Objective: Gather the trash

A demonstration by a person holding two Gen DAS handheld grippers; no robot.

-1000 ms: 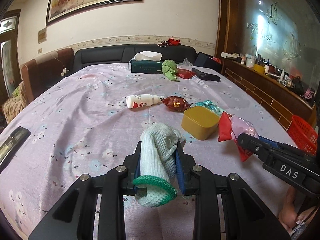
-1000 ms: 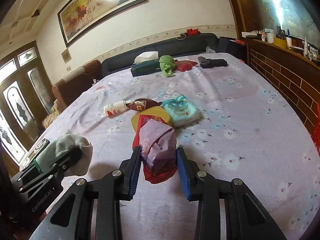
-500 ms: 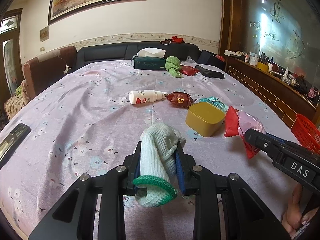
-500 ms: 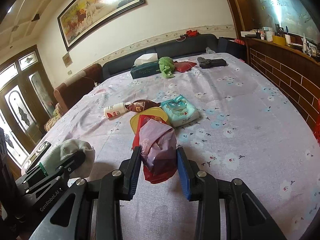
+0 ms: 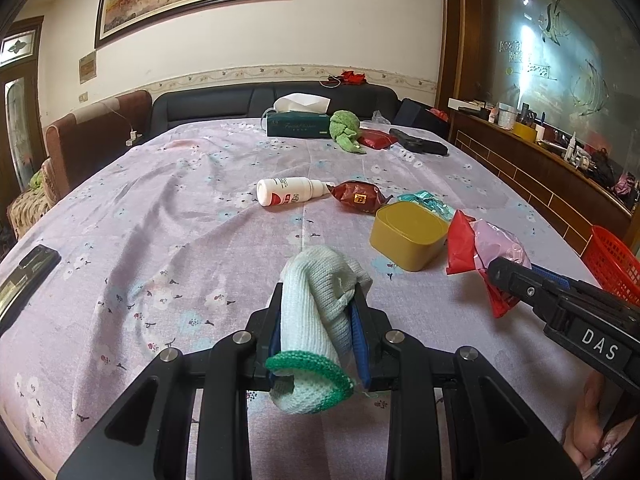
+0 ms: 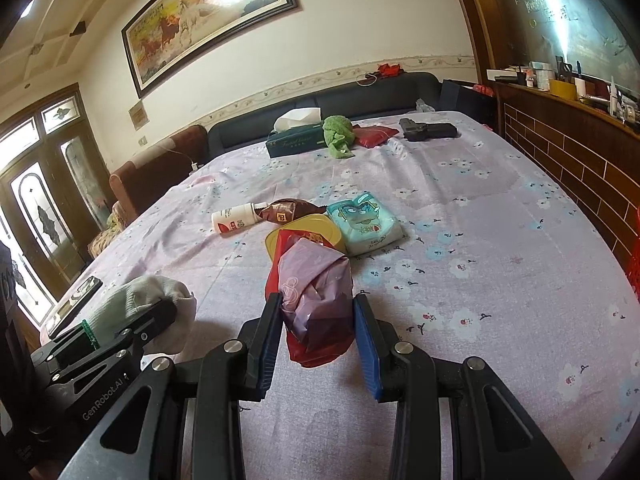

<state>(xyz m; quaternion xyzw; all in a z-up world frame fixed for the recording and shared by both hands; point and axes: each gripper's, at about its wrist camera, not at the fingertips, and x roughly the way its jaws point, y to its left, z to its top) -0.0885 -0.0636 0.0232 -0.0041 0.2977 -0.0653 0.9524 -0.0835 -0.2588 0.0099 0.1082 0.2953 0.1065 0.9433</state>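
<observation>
The left gripper (image 5: 318, 312) is clamped on a pale knit glove with a green cuff (image 5: 316, 328), held above the flowered purple tablecloth (image 5: 160, 240). The right gripper (image 6: 316, 320) pinches a crumpled pink and red plastic bag (image 6: 314, 288), just this side of a yellow tub (image 5: 408, 236). Beyond the tub lie a brown snack wrapper (image 5: 358, 198) and a white bottle (image 5: 288, 192) on its side; a teal tissue pack (image 6: 364, 228) sits beside the tub. A red basket (image 5: 612, 264) stands at the table's right edge.
</observation>
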